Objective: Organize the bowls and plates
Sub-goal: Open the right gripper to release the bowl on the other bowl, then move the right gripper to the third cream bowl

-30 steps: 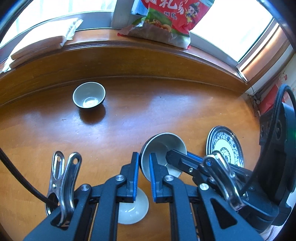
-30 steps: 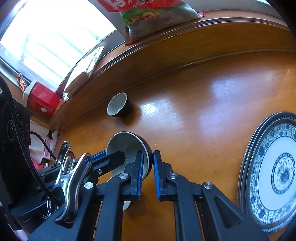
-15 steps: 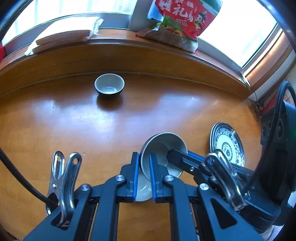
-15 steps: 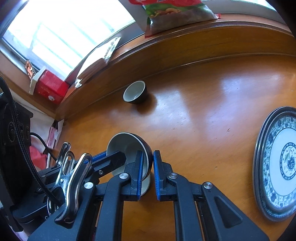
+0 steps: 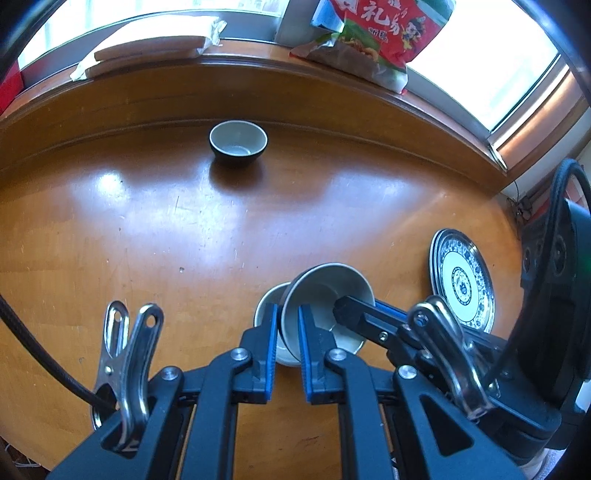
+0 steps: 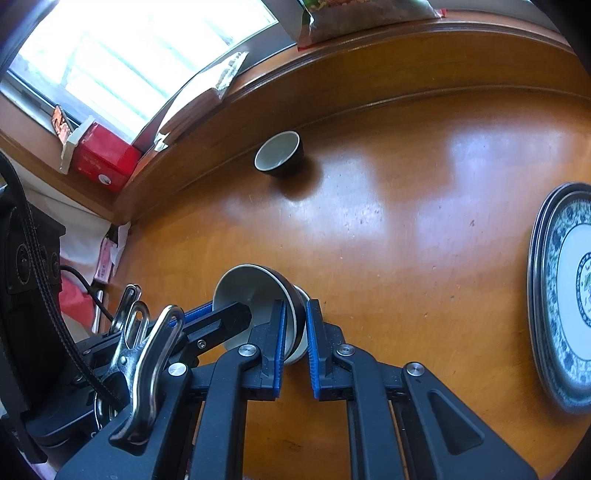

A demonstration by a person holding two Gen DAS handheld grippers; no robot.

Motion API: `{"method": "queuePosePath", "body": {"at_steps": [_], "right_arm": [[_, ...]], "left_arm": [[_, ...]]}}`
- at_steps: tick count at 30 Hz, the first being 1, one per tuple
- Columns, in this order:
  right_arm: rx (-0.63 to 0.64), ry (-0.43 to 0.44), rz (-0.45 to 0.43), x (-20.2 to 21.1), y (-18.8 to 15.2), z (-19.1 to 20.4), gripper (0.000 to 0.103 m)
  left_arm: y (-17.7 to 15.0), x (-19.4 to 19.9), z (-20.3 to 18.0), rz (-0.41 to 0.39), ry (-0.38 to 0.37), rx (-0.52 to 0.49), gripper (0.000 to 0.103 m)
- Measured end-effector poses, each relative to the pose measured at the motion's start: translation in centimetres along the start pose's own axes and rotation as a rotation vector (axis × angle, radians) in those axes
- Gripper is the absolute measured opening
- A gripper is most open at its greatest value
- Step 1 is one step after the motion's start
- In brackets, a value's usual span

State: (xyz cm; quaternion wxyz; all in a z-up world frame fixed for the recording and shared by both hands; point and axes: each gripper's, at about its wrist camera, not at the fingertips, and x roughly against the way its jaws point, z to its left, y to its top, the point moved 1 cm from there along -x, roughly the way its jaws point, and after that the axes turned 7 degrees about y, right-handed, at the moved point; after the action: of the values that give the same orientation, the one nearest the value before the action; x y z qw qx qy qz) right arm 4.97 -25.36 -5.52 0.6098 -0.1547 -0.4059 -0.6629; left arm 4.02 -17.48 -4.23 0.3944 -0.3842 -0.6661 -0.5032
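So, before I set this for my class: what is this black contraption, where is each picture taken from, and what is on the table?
There is no robot here. A person holds a clamp-like tool in each hand, and a wide-angle camera on each looks along its two fingers. One picture is from the left tool, the other from the right tool; each also shows the other tool reaching in from the side. Both are shut on the rim of one tilted bowl. A paler bowl peeks out beneath it; whether they touch is unclear. The wooden table also holds a third bowl near the ledge and a stack of blue-patterned plates. A red snack bag leans at the window.
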Motion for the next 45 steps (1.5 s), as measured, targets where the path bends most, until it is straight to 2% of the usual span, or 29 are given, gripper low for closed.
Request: {"method": "queuePosePath", "body": {"at_steps": [21,32,45], "right_arm": [[-0.029,-0.029,0.019,-1.1,-0.4,-0.3,0.014],[-0.01,-0.024,0.004,-0.9,0.2,-0.1,0.015],[0.02,-0.036,-0.023,-0.4,3.7,-0.2,0.018]], "left_arm": [[0.2,-1.9,0.2,0.045,-0.003,-0.009,0.01],[0.6,-1.0,0.4,0.003,0.032,-0.027,0.017],[3.9,-1.0,2.3,-0.025,0.048,0.011,0.019]]}}
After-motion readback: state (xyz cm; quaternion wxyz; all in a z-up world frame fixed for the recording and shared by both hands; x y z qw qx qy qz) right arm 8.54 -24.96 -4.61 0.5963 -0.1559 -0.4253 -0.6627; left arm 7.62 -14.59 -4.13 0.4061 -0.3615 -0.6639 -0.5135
